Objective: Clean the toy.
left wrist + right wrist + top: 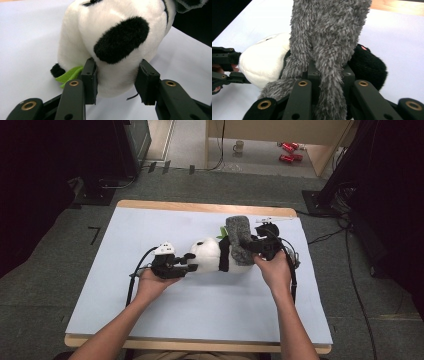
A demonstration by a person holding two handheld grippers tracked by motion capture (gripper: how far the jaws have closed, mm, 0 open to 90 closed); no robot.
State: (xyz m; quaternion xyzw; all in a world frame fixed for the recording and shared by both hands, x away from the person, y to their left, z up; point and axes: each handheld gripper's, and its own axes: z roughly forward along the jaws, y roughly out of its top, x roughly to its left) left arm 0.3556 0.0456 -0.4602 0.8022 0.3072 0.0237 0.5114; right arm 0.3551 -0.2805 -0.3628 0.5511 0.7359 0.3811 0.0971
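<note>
Panda plush (210,256) lies on its side mid table (150,320), w/ grey fuzzy cloth (239,239) draped over its rear. Left tongs (117,80) pinch panda's head; right tongs (329,77) pressed tight on grey cloth.

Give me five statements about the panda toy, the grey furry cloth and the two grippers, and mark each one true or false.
1. The left gripper clamps the panda toy by its head. True.
2. The right gripper is shut on the grey furry cloth. True.
3. The panda toy stands upright on the table. False: it lies on its side.
4. The grey furry cloth lies flat, apart from the panda. False: it drapes over the panda's body.
5. A green felt piece shows beside the panda. True.
</note>
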